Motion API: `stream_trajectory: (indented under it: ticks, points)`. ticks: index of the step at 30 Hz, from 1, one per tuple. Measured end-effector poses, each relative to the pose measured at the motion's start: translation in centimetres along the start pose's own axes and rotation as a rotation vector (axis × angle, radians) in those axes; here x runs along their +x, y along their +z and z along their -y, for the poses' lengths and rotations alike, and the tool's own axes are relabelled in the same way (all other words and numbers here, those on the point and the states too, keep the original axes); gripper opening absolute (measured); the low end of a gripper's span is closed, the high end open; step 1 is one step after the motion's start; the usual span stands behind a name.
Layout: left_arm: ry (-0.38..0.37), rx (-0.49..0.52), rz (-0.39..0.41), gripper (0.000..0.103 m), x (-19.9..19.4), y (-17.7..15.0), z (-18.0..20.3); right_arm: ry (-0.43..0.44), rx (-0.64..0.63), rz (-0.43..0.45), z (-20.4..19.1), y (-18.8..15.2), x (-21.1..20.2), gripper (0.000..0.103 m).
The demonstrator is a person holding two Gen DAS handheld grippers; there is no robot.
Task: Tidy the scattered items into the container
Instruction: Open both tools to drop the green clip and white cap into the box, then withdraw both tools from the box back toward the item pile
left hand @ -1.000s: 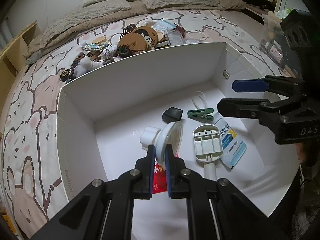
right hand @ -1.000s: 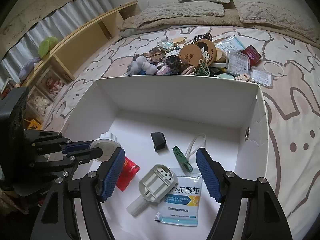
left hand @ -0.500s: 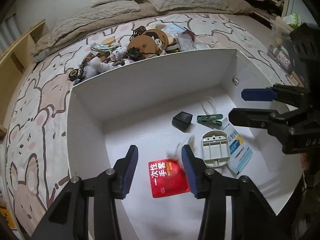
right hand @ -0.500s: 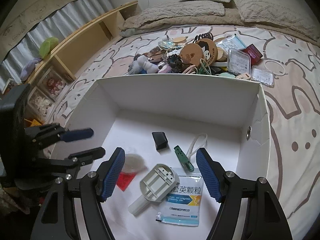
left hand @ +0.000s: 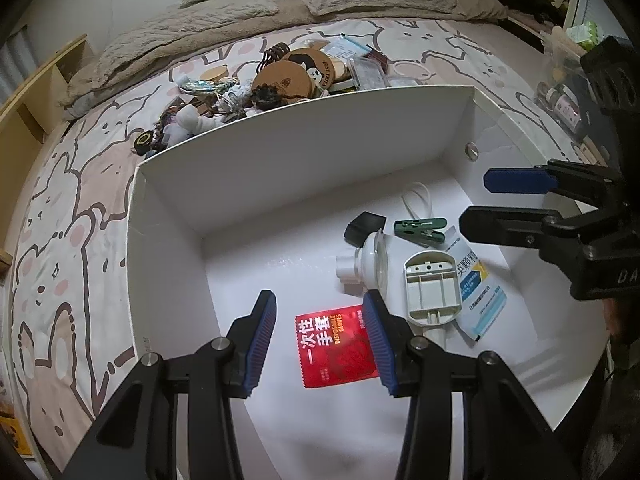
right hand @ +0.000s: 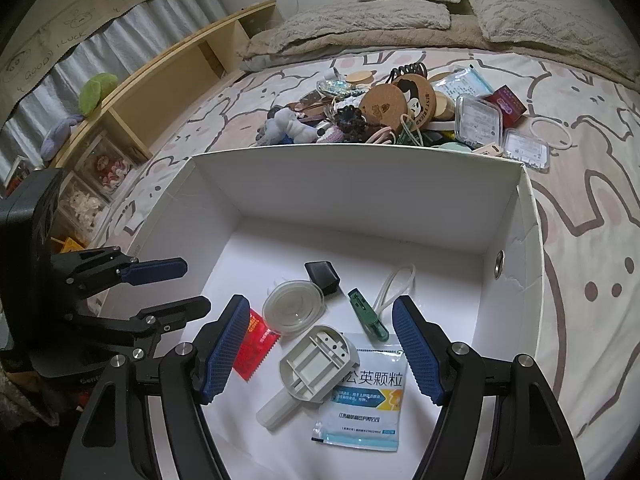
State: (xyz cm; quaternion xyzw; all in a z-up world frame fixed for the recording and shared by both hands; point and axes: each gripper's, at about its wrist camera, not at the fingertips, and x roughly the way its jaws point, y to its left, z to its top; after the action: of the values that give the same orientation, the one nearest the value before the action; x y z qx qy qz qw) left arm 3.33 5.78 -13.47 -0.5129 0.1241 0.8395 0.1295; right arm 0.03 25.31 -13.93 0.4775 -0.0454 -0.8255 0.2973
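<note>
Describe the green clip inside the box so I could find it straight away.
Look into the white box on the bed, toward its far right corner. The green clothes peg lies flat between a black cap and a white cord loop, just above the blue-and-white sachet. Nothing else inside is green.

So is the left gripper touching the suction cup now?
Apart. In the right wrist view the left gripper hangs open at the box's left side, with bare white floor between its fingers and the suction cup.
</note>
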Motion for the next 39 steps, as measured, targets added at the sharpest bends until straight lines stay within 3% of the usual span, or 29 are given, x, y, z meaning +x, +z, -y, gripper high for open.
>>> stream_trajectory:
  ticks: [17,21,27,31,33,36,39]
  points:
    - [-0.011,-0.032,0.018,0.045,-0.8,0.7,-0.6,0.004,-0.022,0.008,-0.4,0.3,-0.4,0.074]
    - [-0.013,-0.050,0.034,0.052,-1.3,0.8,-1.1,0.025,-0.029,0.046,-0.7,0.4,-1.3,0.086]
    - [-0.022,-0.079,0.037,0.053,-1.7,0.9,-1.8,0.070,0.010,0.072,0.0,0.2,-2.7,0.088]
    - [-0.023,-0.087,0.048,0.075,-1.9,1.1,-1.6,0.034,-0.004,0.086,0.3,0.0,-3.6,0.088]
    - [-0.028,-0.089,0.059,0.079,-2.2,1.2,-1.6,0.028,-0.005,0.092,0.6,-0.2,-4.1,0.088]
    - [-0.037,-0.092,0.072,0.092,-2.5,1.4,-1.5,0.010,-0.010,0.104,0.9,-0.3,-4.8,0.088]
    - [-0.040,-0.092,0.091,0.099,-2.9,1.7,-1.4,-0.037,-0.026,0.117,1.0,-0.4,-5.2,0.103]
